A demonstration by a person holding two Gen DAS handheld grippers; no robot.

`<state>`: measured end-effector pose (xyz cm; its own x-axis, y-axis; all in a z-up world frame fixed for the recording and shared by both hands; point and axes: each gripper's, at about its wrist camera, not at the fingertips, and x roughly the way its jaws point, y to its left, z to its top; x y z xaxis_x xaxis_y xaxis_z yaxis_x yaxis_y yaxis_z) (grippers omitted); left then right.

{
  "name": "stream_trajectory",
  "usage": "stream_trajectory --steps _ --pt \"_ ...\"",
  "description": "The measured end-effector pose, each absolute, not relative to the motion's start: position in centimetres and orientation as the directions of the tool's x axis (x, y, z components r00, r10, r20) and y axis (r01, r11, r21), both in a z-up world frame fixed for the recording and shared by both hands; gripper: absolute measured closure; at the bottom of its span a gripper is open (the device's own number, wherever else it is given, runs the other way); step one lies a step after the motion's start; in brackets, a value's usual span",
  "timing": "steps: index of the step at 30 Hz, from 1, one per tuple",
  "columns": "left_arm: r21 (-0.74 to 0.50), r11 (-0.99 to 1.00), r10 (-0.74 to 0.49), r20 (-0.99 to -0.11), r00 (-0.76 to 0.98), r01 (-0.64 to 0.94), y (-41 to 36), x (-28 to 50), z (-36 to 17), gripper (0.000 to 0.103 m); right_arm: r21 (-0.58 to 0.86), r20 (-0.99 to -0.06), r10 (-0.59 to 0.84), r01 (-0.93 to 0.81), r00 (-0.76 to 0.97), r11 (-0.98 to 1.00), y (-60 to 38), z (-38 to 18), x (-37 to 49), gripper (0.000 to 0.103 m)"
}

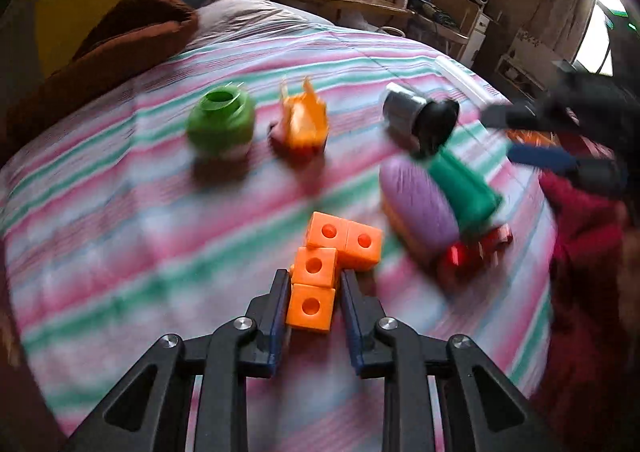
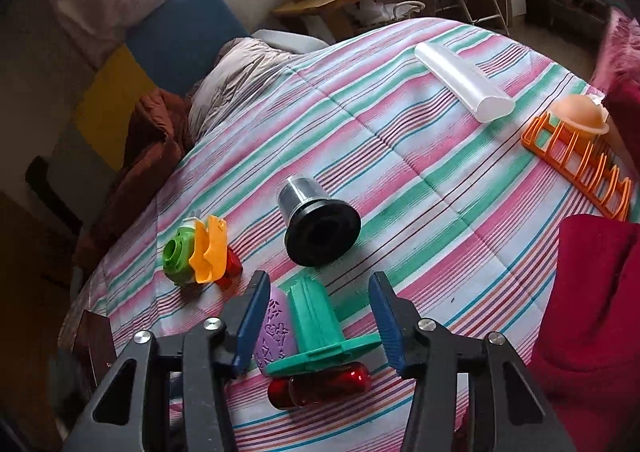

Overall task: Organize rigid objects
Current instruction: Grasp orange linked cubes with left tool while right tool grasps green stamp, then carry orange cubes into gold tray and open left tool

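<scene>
Jar [image 1: 221,123] left of cup [image 1: 404,111]

Right claw [image 2: 316,316] open around green plunger [image 2: 316,328], black funnel [image 2: 320,230] beyond, striped bedspread [image 2: 420,179]

We find both wrist cameras angled steeply down, close above the striped bedspread [image 1: 160,211]. Both views share the green jar [image 1: 221,123], black funnel [image 2: 320,230] and teal piece [image 2: 316,324] ahead of the tongs.

Bedspread [image 2: 400,139]: pink, green, pale blue stripes. Linked cubes [image 1: 320,272]: orange. Jar [image 1: 221,123]: green. Roller [image 2: 276,332]: purple, embossed pattern. Handle piece [image 2: 316,328]: teal. Rack [image 2: 580,167]: orange. Cup [image 2: 316,228]: silver, black rim.
</scene>
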<state>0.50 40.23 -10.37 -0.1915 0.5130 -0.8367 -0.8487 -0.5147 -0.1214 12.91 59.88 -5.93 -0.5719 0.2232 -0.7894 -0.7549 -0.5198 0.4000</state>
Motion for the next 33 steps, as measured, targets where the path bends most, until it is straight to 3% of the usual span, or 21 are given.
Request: stream_trajectory --steps 5,12,33 --pt "-0.117 -0.544 0.521 -0.823 -0.226 -0.831 36.0 2.7 -10.3 0.078 0.389 -0.815 0.187 -0.757 -0.548 -0.525 59.8 -6.8 12.3 0.051" --pt "-0.133 -0.553 0.532 -0.816 -0.226 -0.823 35.5 2.5 -10.5 0.078 0.337 -0.863 0.151 -0.772 -0.482 -0.539 59.8 -8.1 11.3 0.067" --pt "-0.098 -0.566 0.532 -0.802 -0.272 -0.819 33.9 3.9 -9.7 0.079 0.182 -0.94 0.114 -0.753 -0.323 -0.632 59.2 -10.9 8.9 0.072"
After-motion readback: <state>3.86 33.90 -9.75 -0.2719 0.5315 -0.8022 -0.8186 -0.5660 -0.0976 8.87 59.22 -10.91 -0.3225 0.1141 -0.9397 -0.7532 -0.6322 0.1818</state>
